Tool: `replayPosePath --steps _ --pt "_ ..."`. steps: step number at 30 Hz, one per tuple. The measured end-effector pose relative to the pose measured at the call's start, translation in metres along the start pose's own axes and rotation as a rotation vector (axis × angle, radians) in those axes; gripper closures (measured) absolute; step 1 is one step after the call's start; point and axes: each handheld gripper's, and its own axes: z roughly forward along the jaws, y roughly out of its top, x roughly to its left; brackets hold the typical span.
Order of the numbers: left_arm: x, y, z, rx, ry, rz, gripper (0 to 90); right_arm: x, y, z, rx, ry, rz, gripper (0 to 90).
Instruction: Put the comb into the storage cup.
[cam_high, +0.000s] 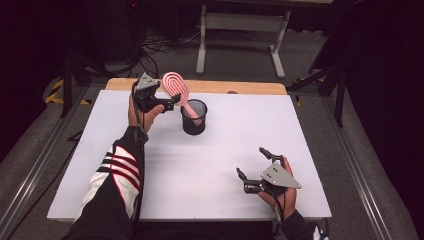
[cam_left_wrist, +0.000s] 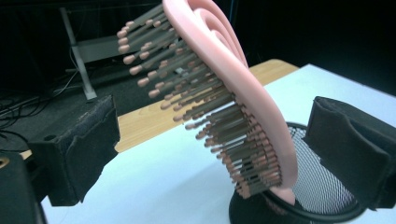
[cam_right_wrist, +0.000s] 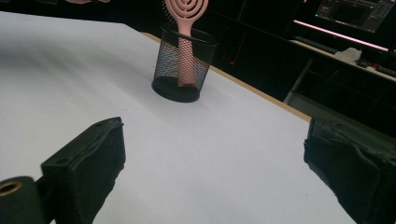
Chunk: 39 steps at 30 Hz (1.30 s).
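hairbrush (cam_high: 176, 87) in mesh cup (cam_high: 194, 117), cup on table (cam_high: 200, 165)

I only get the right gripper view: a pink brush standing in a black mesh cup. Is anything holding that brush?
Observer: No. The left gripper is open, its jaws either side of the pink brush without touching.
Operator: Which way do the bristles face?
Observer: Toward the left gripper; its view shows rows of tipped bristles.
Operator: And my gripper?
Observer: The right gripper is open, near the white table front edge, well away from the mesh cup.
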Motion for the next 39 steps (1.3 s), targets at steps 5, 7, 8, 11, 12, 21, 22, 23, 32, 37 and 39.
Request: replayPosePath --steps 5,7,8,11,12,21,22,23,32,37,39 --pt "-0.003 -0.003 -0.006 0.009 -0.011 0.026 4.4 0.001 0.0 0.0 0.004 0.001 -0.007 6.3" --pt "-0.003 -0.003 -0.008 0.011 -0.012 0.032 4.5 0.0 0.0 0.0 0.003 0.0 -0.003 6.3" --pt "-0.004 -0.003 -0.01 0.014 -0.006 0.042 4.5 0.0 0.0 0.0 0.004 -0.002 -0.001 6.3" --pt "-0.006 -0.004 -0.017 0.018 -0.01 0.052 4.5 0.0 0.001 -0.001 0.001 -0.009 -0.003 6.3" --pt "-0.006 -0.005 -0.019 0.02 -0.006 0.058 4.4 0.0 0.001 -0.001 0.003 -0.009 -0.004 6.3" --pt "-0.009 -0.01 -0.031 0.019 -0.006 0.091 4.6 0.0 0.002 -0.001 0.008 -0.012 -0.006 6.3" --pt "-0.009 -0.012 -0.032 0.015 -0.012 0.089 4.6 0.0 0.002 -0.001 0.007 -0.013 -0.006 6.3" --pt "-0.01 -0.013 -0.033 0.014 -0.01 0.091 4.5 0.0 0.002 -0.001 0.008 -0.013 -0.007 6.3" --pt "-0.013 -0.025 -0.04 -0.001 -0.034 0.107 4.6 0.0 0.001 0.0 0.014 -0.01 -0.004 6.2" --pt "-0.017 -0.033 -0.045 -0.011 -0.048 0.113 4.7 0.0 0.001 0.001 0.014 -0.009 -0.004 6.2" --pt "-0.017 -0.034 -0.047 -0.016 -0.05 0.114 4.7 0.0 0.0 0.001 0.018 -0.008 -0.006 6.2"
